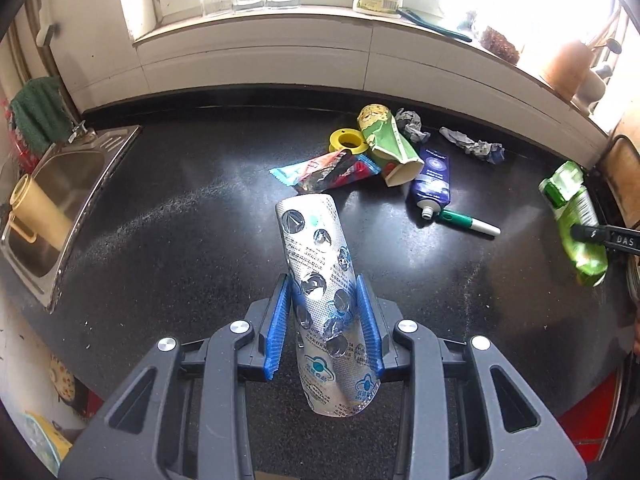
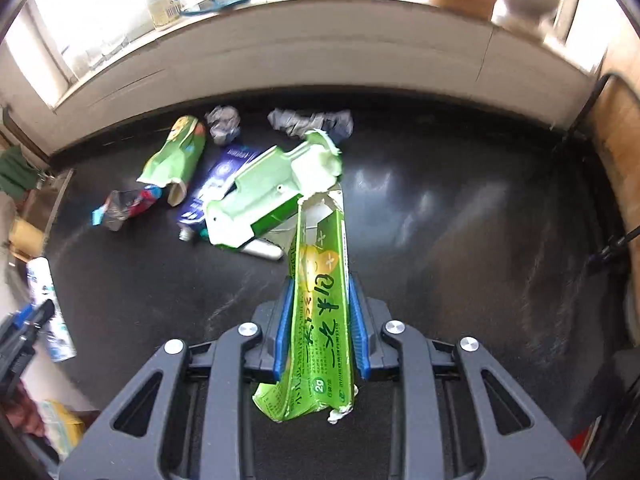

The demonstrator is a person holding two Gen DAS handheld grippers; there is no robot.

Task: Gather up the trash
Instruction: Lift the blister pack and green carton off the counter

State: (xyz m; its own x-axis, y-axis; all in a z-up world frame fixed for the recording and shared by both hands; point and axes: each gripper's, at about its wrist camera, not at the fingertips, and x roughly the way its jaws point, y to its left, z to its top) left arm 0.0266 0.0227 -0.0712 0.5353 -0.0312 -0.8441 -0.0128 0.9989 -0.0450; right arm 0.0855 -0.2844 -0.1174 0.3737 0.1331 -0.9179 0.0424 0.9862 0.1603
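My left gripper [image 1: 325, 280] is shut on a silver pill blister pack [image 1: 320, 276], held above the black counter [image 1: 168, 240]. My right gripper [image 2: 320, 286] is shut on a torn green carton [image 2: 320, 308] whose pale inner flap [image 2: 276, 192] hangs forward. The carton also shows at the right of the left wrist view [image 1: 576, 220]. On the counter lie a crushed green paper cup [image 1: 386, 140], a colourful snack wrapper [image 1: 324, 170], a yellow tape roll [image 1: 347, 142], a blue tube [image 1: 432, 178], a green-and-white pen [image 1: 468, 224] and crumpled grey paper [image 1: 472, 146].
A steel sink [image 1: 60, 200] with a beige mug [image 1: 40, 212] sits at the counter's left end. A windowsill [image 1: 360, 20] with jars and bottles runs behind the counter. A wooden board [image 2: 616, 152] stands at the right wall.
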